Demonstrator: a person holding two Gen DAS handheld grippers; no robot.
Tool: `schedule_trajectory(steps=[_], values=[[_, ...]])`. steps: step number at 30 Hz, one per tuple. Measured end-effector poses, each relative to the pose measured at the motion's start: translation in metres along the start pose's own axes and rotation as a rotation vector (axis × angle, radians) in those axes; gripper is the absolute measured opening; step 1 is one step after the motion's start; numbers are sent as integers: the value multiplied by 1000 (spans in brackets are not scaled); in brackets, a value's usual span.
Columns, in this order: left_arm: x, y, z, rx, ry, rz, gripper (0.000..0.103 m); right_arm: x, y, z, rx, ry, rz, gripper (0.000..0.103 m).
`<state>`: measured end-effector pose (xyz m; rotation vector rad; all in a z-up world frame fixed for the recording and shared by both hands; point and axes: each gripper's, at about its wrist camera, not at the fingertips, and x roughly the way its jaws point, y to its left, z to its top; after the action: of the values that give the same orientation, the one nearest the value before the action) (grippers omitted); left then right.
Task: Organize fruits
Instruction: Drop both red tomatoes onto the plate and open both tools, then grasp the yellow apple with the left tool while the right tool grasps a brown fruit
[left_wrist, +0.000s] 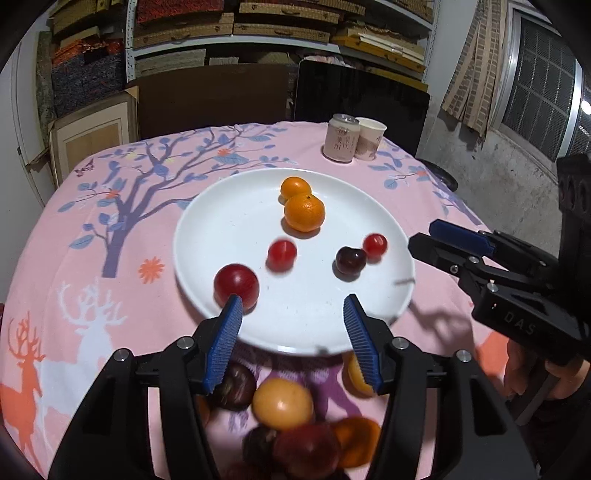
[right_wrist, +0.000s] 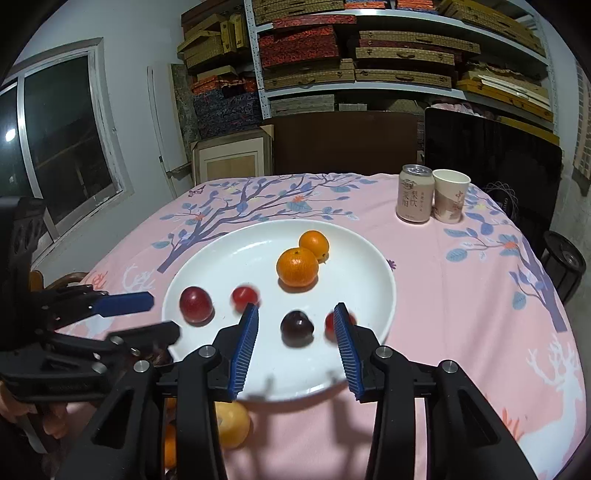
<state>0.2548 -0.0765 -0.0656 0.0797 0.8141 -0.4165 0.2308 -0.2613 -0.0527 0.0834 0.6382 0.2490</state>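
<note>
Left wrist view: both tools spread; fruit pile (left_wrist: 291, 424) blurred behind left tool (left_wrist: 293, 306).

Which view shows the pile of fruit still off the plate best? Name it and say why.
The left wrist view. There the pile of loose fruit lies on the tablecloth just in front of the plate, between the open left gripper fingers, though blurred. The right wrist view shows only a yellowish fruit and an orange sliver behind gripper parts.

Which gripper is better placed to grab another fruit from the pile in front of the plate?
Left. The left gripper hangs open right above the fruit pile; the right gripper is open over the plate.
</note>
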Motion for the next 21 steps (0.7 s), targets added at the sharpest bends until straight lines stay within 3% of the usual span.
schedule_trajectory(steps=[3, 6, 16, 21], values=[[-31, 0, -21, 25, -22, -2, 58, -25, 4, -16, 5, 12, 22, 43], [-63, 0, -52, 55, -56, 16, 76, -50, 12, -43, 2, 53, 51, 45], [-116, 4, -152, 82, -30, 45, 76, -102, 81, -142, -189, 213, 253, 45], [-115, 8, -174, 52, 6, 47, 76, -96, 99, -161, -248, 238, 234, 45]])
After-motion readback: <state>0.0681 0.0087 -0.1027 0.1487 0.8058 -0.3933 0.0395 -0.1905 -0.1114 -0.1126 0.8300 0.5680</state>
